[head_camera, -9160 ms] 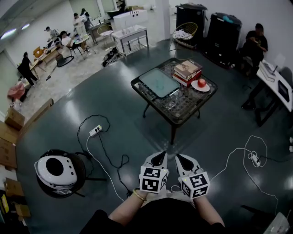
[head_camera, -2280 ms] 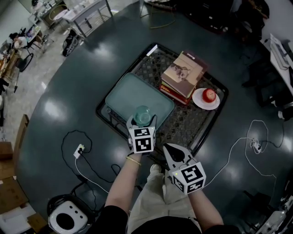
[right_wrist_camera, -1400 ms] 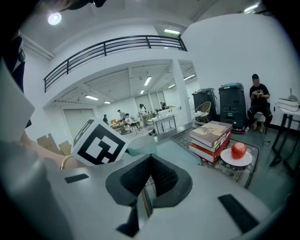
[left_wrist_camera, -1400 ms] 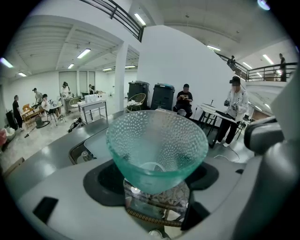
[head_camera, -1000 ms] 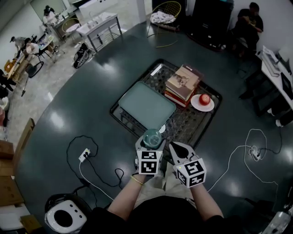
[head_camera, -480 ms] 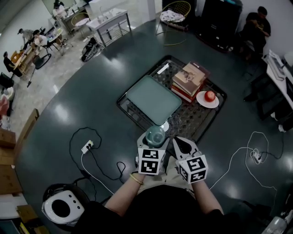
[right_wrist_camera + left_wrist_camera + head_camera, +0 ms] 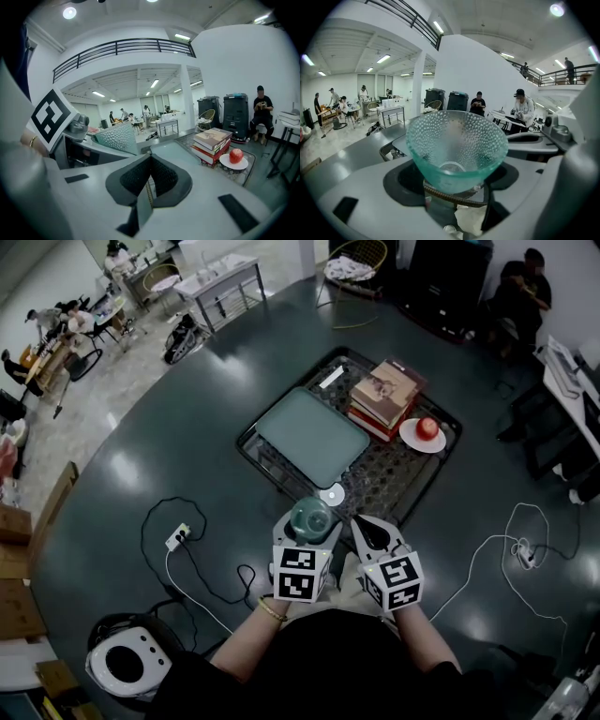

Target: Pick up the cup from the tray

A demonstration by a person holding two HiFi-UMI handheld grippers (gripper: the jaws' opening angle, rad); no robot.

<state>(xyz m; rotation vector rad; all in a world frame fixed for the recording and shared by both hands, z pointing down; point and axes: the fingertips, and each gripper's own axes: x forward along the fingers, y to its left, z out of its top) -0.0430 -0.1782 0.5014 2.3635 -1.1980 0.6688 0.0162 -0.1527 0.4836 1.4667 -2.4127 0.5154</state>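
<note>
A teal dimpled glass cup (image 7: 310, 518) (image 7: 457, 146) (image 7: 117, 137) sits upright in my left gripper (image 7: 309, 526) (image 7: 454, 185), whose jaws are shut on its base. I hold it in the air just in front of the table's near edge, off the pale green tray (image 7: 313, 437) (image 7: 176, 153). The tray lies bare on the black table (image 7: 394, 479). My right gripper (image 7: 367, 532) (image 7: 149, 180) is shut with nothing in it, beside the left one.
A stack of books (image 7: 382, 395) (image 7: 212, 143) and a white plate with a red apple (image 7: 427, 430) (image 7: 236, 157) sit right of the tray. A small round coaster (image 7: 332, 494) lies at the near table edge. Cables and a power strip (image 7: 174, 538) cross the floor.
Since a second ago my left gripper has drawn the cup slightly back toward me and left; 2.3 s ago the cup stood at the tray's near edge. The right gripper stayed beside it.
</note>
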